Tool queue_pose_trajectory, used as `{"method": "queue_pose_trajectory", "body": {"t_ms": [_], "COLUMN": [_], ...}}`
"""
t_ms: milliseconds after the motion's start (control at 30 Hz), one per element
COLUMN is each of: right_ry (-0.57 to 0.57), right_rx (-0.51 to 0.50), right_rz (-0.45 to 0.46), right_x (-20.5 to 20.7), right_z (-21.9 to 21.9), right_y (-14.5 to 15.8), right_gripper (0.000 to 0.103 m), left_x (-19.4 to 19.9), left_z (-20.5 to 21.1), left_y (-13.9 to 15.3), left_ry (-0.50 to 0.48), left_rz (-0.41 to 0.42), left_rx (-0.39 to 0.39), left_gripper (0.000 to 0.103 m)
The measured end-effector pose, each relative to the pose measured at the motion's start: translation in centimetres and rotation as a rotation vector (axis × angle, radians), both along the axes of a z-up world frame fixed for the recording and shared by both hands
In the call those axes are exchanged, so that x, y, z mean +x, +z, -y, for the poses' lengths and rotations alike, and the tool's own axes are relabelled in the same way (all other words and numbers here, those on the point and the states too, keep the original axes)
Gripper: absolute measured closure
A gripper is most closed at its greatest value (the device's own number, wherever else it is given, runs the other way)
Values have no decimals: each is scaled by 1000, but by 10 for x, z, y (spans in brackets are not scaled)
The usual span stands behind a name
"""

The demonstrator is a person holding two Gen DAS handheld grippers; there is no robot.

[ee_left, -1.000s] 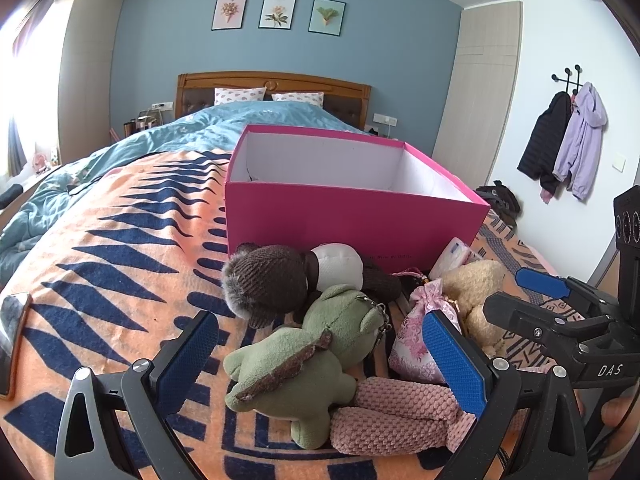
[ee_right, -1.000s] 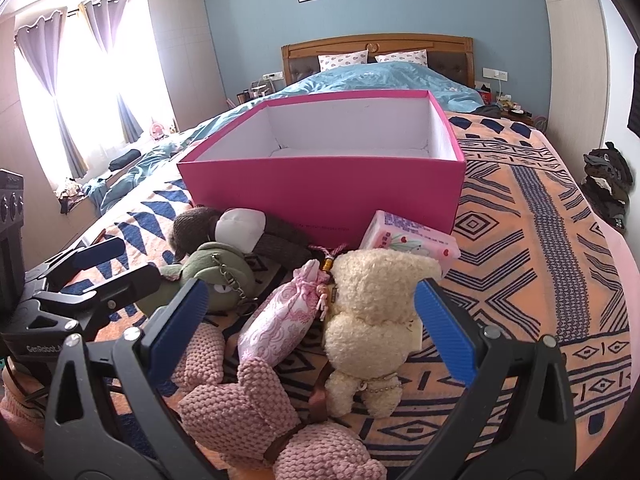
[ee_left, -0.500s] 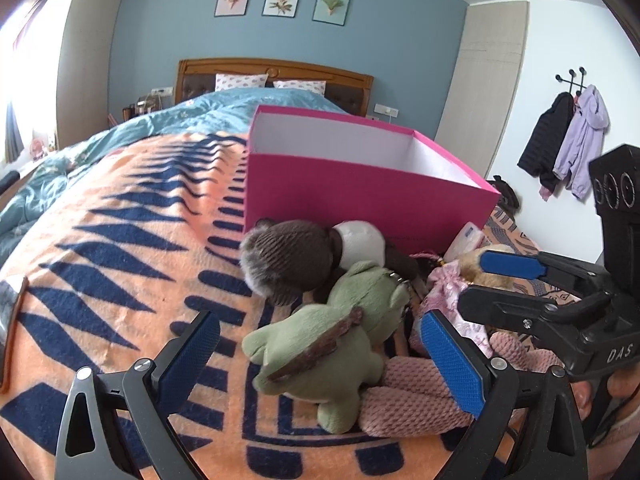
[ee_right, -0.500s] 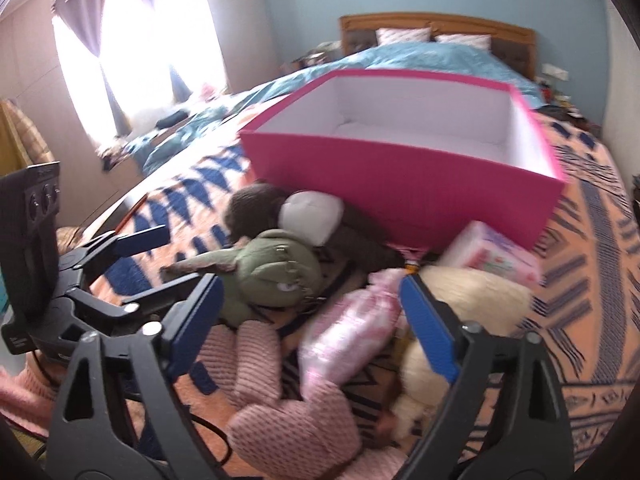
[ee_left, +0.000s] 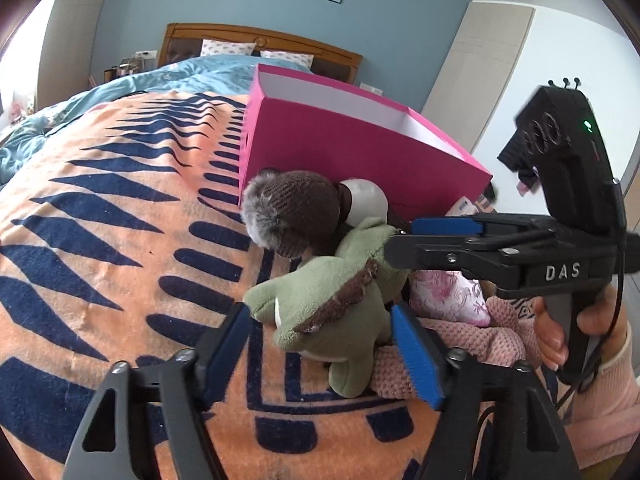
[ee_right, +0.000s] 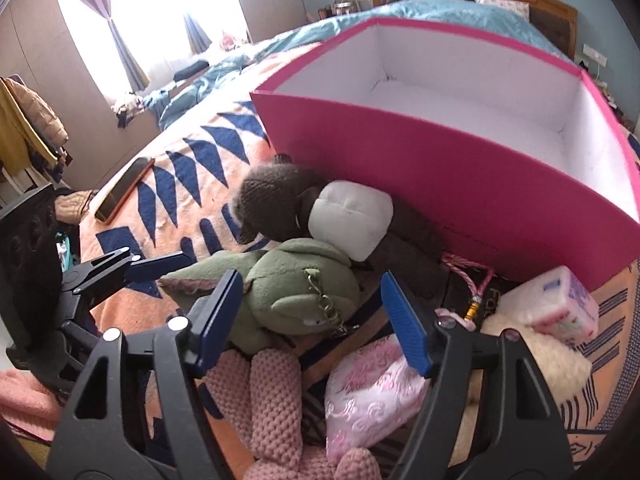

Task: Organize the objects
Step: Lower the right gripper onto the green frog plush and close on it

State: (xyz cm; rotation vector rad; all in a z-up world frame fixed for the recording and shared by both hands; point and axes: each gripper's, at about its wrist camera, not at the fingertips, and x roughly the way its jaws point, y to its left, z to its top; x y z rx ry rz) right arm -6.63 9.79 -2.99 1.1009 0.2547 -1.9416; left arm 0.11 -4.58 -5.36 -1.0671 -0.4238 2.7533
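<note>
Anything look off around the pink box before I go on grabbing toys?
No damage or spills. The pink box sits upright, nothing in it. The toys lie jumbled against its front wall: the green plush overlaps the brown doll and the pink knitted toy. Both grippers flank the green plush, so they may collide.

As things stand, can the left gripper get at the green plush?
Probably yes. The left gripper is open with the green plush already between its fingers, nothing lying over it. The right gripper hovers open above the same toy and may crowd it.
</note>
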Motion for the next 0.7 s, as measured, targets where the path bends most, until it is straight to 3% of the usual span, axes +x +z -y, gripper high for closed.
{"method": "queue_pose_trajectory", "body": {"t_ms": [100,400,567,700], "right_ry": [28,43,33,21], "right_rx": [21,11,-46,-96], "right_rz": [39,53,25,-11], "right_x": [-3,1,16,25], "right_z": [5,6,-3,-12], "right_y": [-7,-6,6,23], "right_gripper": [42,43,44,44], "left_x": [-3,-5,1,0], "left_z": [-1,1,6,1], "left_y": [-3,0,19,37], "left_ry": [-10,-27,-36,-49], "left_rz": [14,7,-56,-105], "left_rx": [0,27,30,-20], "left_gripper": [46,49,51,51]}}
